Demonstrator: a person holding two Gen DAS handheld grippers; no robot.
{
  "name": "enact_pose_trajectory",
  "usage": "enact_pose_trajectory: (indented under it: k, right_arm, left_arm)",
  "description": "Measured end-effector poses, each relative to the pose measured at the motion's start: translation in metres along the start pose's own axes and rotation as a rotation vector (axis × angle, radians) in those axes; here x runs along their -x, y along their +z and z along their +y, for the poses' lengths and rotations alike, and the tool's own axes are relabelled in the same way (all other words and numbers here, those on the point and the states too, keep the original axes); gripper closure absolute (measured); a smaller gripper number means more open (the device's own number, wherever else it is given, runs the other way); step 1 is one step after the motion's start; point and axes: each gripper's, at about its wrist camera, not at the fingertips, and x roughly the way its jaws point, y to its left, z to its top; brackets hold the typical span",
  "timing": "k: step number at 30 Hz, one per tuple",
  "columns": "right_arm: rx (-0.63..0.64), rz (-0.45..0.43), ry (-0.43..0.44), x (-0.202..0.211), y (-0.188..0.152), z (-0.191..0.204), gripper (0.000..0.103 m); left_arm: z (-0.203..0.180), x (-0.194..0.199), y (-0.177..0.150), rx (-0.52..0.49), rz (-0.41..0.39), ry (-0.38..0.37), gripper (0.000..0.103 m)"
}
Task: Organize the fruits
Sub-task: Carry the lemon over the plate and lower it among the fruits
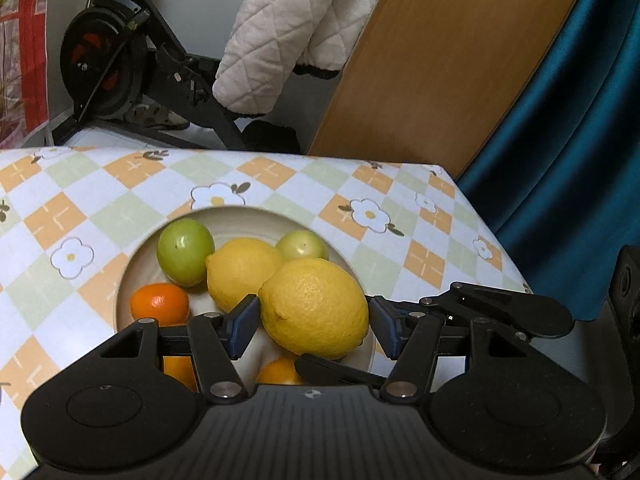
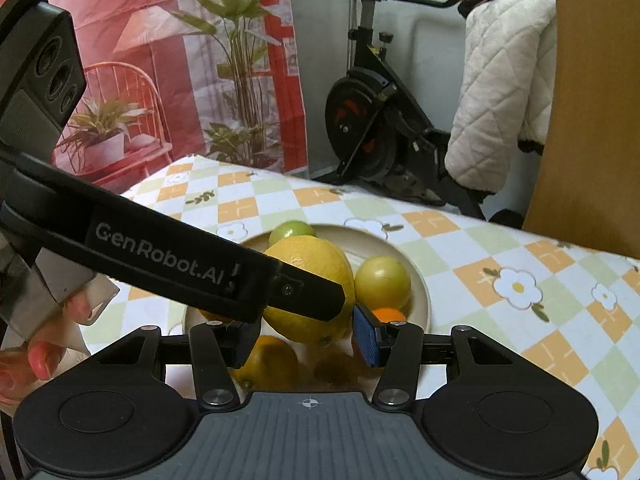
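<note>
Checkered in orange, green and white with daisy prints, the tablecloth covers the tabletop where I work, with an exercise bike and a quilted white blanket behind its far edge.

My left gripper has its blue pads spread on either side of the big lemon; the left pad sits against the rind, the right pad shows a thin gap, so I cannot tell whether the grasp is firm. That lemon sits above the near part of the cream plate.

My right gripper stands with its jaws parted, nothing between the pads, just at the plate's near rim. Across its view runs the left tool's arm, printed "GenRobot.AI".

Outward on the plate: a second lemon touches the big one from behind, a green fruit sits at the left, a paler green one toward the far rim, and a small orange by the left rim. More orange fruit shows under my fingers.

My hand, nails painted pink, grips a handle at the left edge of the right view.
</note>
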Motion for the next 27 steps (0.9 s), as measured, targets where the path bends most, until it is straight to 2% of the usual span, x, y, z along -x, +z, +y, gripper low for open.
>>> enact_pose_trajectory:
  k: [14,27]
  right_arm:
    - [0.052,0.024,0.035,-0.013,0.007,0.017,0.056]
    - [0.063,0.056,0.054,-0.026,0.013,0.027,0.054]
  left_arm:
    - [0.022,0.011,-0.007,0.098,-0.018,0.008,0.041]
    - [0.037,0.012,-0.007,0.160,-0.004,-0.004,0.040]
